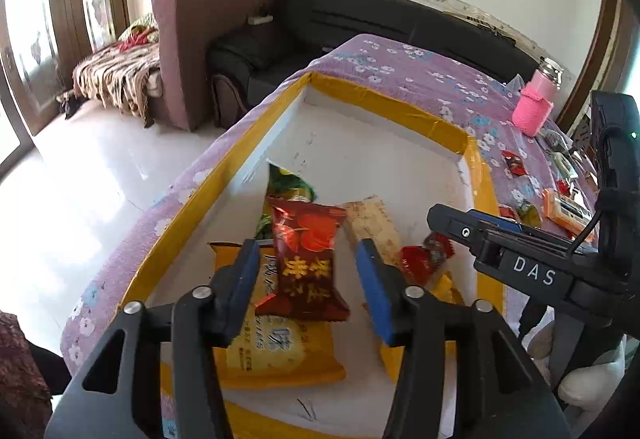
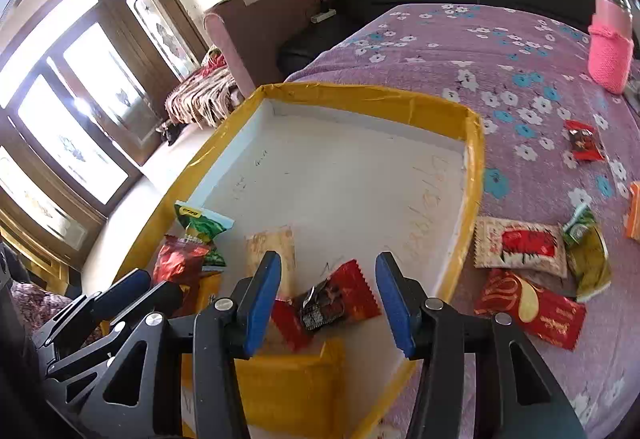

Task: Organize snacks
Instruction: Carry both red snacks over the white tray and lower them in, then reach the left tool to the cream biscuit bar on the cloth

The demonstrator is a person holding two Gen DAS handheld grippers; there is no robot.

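A white tray with a yellow taped rim [image 1: 384, 103] [image 2: 360, 95] lies on a purple flowered bedspread. Inside it, my left gripper [image 1: 310, 275] stands open around a dark red snack packet [image 1: 308, 259], which rests on a yellow packet [image 1: 280, 355] with a gap to each pad. My right gripper [image 2: 328, 299] is open too, over a small red and black packet [image 2: 332, 299] that lies on the tray floor untouched. A green packet [image 2: 204, 227] and a beige bar [image 2: 272, 251] also lie in the tray.
On the bedspread right of the tray lie loose snacks: a beige and red packet [image 2: 520, 245], a red packet [image 2: 528, 309], a green-yellow one [image 2: 588, 255] and a small red one [image 2: 584, 141]. A pink bottle [image 2: 610, 51] stands at the far right. Sofas sit beyond.
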